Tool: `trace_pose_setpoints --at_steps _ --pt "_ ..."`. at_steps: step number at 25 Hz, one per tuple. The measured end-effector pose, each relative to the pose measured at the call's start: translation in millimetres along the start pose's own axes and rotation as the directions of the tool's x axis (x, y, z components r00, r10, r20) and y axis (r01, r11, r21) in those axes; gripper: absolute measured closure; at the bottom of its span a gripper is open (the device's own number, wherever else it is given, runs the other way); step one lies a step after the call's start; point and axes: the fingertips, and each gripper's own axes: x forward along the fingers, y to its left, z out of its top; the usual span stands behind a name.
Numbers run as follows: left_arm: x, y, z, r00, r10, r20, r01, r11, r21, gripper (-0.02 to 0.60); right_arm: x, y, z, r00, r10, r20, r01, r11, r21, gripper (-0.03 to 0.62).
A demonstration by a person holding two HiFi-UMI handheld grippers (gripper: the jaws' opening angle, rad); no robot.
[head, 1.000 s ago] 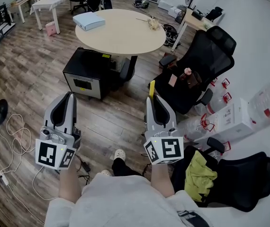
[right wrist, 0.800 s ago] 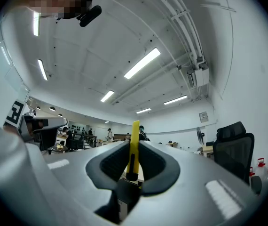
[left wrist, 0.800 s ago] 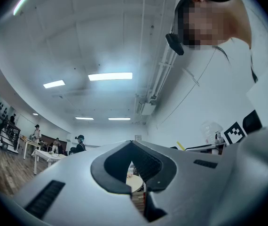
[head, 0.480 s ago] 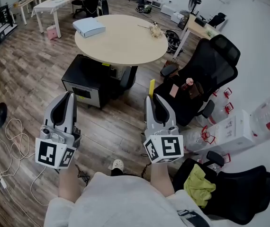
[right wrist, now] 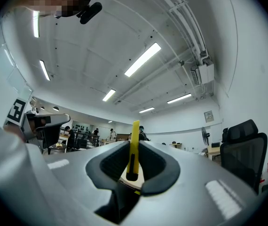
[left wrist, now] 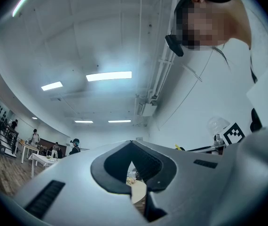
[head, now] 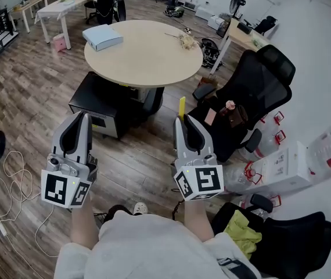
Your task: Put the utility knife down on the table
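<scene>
My right gripper (head: 183,120) is shut on a yellow utility knife (head: 182,107), whose end sticks out past the tips toward the round beige table (head: 148,57). In the right gripper view the utility knife (right wrist: 134,149) stands upright, pinched between the dark pads, at my right gripper (right wrist: 133,166). My left gripper (head: 82,120) is held level with it to the left, shut with nothing in it; in the left gripper view the left gripper (left wrist: 133,173) shows only a thin slit between its pads. Both are held short of the table, above the wooden floor.
A blue box (head: 102,37) and a small pale object (head: 186,39) lie on the table. A black cabinet (head: 104,103) stands under its near side. A black office chair (head: 252,92) with a bottle (head: 230,106) is at the right. White boxes (head: 281,161) and cables (head: 9,185) lie on the floor.
The view has shifted a little closer to the round table and both grippers have moved with it. The knife stays pinched in the right gripper.
</scene>
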Motion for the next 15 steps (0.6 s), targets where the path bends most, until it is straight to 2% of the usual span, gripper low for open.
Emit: trace_pose_setpoints --at_steps 9,15 --pt "27.0 4.4 -19.8 1.0 0.002 -0.024 -0.002 1.0 -0.002 0.575 18.7 -21.8 -16.5 1.0 -0.004 -0.015 0.005 1.0 0.03 0.525" --pt "58.2 24.5 -31.9 1.0 -0.009 -0.02 0.009 1.0 -0.003 0.575 52.9 -33.0 -20.6 1.0 -0.013 -0.003 0.013 1.0 0.024 0.525"
